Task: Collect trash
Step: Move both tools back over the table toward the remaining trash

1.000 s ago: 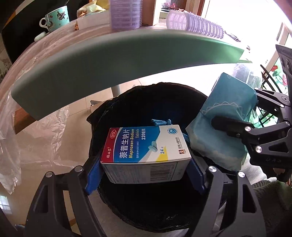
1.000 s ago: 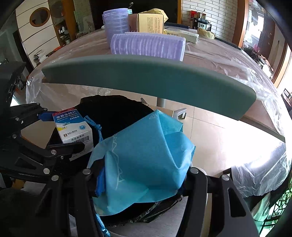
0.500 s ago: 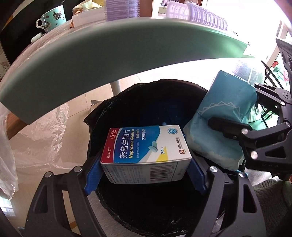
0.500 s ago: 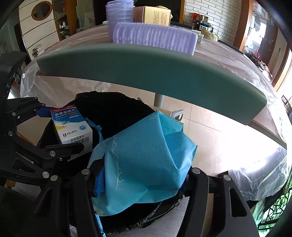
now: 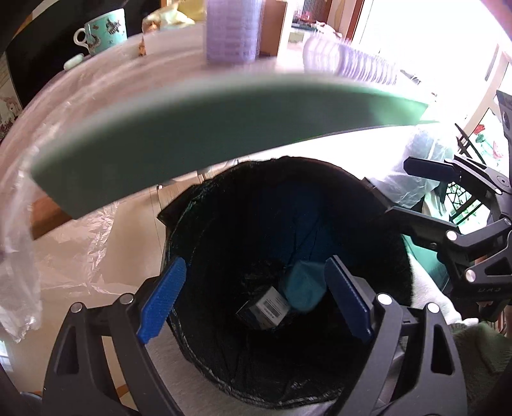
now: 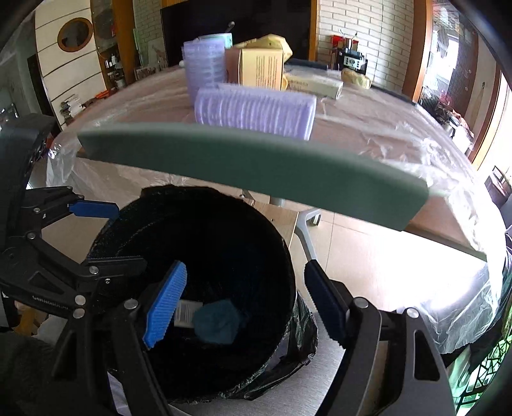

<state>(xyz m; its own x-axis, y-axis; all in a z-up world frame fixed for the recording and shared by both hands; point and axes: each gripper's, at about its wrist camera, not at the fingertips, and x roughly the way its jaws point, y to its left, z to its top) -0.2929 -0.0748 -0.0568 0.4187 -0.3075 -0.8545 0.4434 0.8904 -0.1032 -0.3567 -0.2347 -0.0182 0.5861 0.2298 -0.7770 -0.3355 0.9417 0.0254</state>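
A black-lined trash bin (image 5: pixel 377 204) stands on the floor below the table edge; it also shows in the right wrist view (image 6: pixel 284 256). At its bottom lie the medicine box (image 5: pixel 267 307) and the crumpled blue tissue pack (image 5: pixel 302 288), also seen in the right wrist view as the box (image 6: pixel 185 315) and the pack (image 6: pixel 217 321). My left gripper (image 5: pixel 256 300) is open and empty above the bin mouth. My right gripper (image 6: pixel 244 304) is open and empty over the bin's right side.
The green table edge (image 5: pixel 224 128) overhangs the bin, with clear plastic sheeting (image 5: pixel 64 243) hanging down. On the table stand stacked purple cups (image 6: pixel 204 67), a lying cup stack (image 6: pixel 256 112), a cardboard box (image 6: pixel 260 67) and a teal mug (image 5: pixel 102 28).
Both grippers opened. The medicine box and the blue tissue pack dropped from the jaws into the bin. Both grippers tilted up slightly toward the table.
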